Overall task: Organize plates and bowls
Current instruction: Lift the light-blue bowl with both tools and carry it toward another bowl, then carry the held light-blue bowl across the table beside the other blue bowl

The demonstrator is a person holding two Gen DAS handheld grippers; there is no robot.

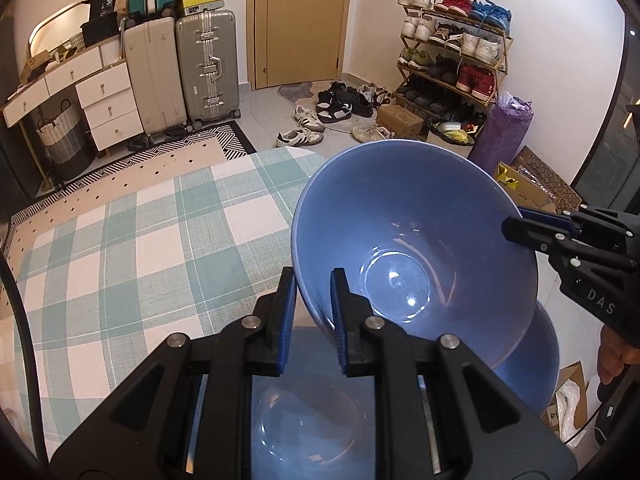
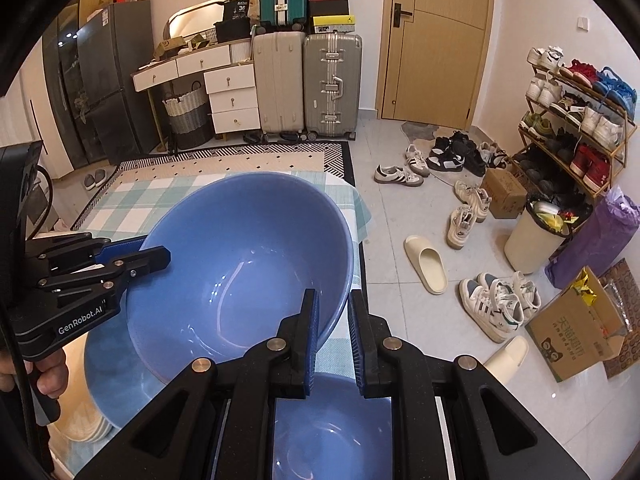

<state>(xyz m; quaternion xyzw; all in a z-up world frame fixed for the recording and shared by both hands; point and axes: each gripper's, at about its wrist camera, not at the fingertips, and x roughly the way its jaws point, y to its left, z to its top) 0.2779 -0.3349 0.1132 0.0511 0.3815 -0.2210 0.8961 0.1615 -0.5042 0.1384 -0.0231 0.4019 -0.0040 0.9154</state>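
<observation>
A blue bowl (image 1: pixel 416 236) is held tilted in the air above a second blue bowl (image 1: pixel 312 408) that sits below it on the table. My left gripper (image 1: pixel 314 280) is shut on the upper bowl's near rim. My right gripper (image 1: pixel 516 226) grips the opposite rim. In the right wrist view the upper bowl (image 2: pixel 240 264) is clamped at its right rim by my right gripper (image 2: pixel 334 300), and the left gripper (image 2: pixel 154 256) holds its left rim. The lower bowl (image 2: pixel 332 428) shows beneath. A stack of plates (image 2: pixel 86 420) lies under the bowls at the left.
The table has a green and white checked cloth (image 1: pixel 140 248). Its right edge (image 2: pixel 362 264) drops to a tiled floor with shoes (image 2: pixel 424 264) and cardboard boxes (image 2: pixel 576 332). Suitcases (image 1: pixel 204 64) and a shoe rack (image 1: pixel 452 52) stand at the far wall.
</observation>
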